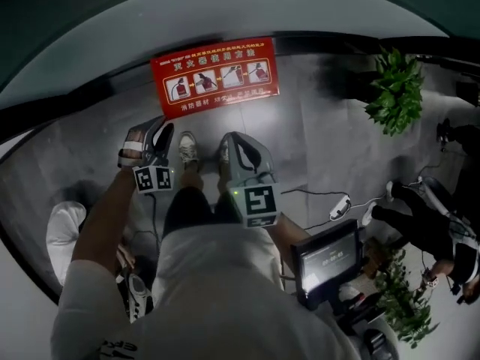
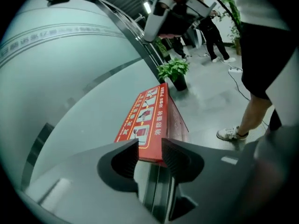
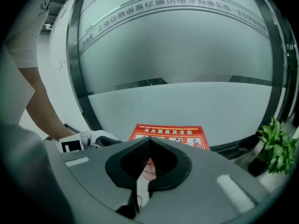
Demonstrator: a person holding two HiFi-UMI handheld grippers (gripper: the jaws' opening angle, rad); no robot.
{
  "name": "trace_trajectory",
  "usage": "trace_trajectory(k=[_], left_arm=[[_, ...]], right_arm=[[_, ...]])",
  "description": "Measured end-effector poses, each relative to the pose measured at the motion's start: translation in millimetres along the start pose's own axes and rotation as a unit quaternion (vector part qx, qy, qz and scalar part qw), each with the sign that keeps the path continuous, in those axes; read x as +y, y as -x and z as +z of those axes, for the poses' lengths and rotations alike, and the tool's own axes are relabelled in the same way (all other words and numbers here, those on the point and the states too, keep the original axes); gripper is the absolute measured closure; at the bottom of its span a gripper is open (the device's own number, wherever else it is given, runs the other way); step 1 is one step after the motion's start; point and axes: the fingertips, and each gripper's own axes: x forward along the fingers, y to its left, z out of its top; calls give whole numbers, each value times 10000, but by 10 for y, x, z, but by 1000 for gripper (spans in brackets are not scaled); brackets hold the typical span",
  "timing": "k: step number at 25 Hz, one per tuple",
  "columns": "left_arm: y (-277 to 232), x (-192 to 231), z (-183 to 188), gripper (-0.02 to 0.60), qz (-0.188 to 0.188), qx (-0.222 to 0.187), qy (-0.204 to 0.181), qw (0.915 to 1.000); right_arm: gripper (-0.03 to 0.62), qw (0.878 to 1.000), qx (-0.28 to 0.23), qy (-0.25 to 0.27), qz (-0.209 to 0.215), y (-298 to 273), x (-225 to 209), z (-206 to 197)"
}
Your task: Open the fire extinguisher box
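The red fire extinguisher box stands on the floor against a curved frosted glass wall, with a white-and-yellow instruction label on its lid. Both grippers hang short of it, above my shoes. My left gripper is open; in the left gripper view its jaws stand apart with nothing between them, and the box lies just beyond. My right gripper is shut, its tips meeting in front of the box. The left gripper also shows at the left of the right gripper view.
A potted plant stands to the right of the box by the wall. A power strip with cables lies on the grey floor. A small screen sits by my right side. Another person is at far right.
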Motion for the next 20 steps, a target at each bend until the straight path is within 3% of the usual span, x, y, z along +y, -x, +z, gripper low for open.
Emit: trace_trajectory(k=[5, 8, 14, 20], left_arm=[[-232, -172, -227, 332, -184, -67, -699, 9974], [-302, -243, -256, 308, -226, -234, -999, 9945], [-452, -237, -267, 310, 54, -340, -1191, 9923], [-496, -288, -282, 385, 87, -247, -1202, 9924]], right_arm=[[580, 9997, 113, -159, -116, -155, 28, -146], [580, 9995, 199, -216, -137, -204, 50, -216], [580, 9991, 328, -228, -125, -245, 43, -296], [580, 9990, 362, -210, -137, -265, -11, -375]])
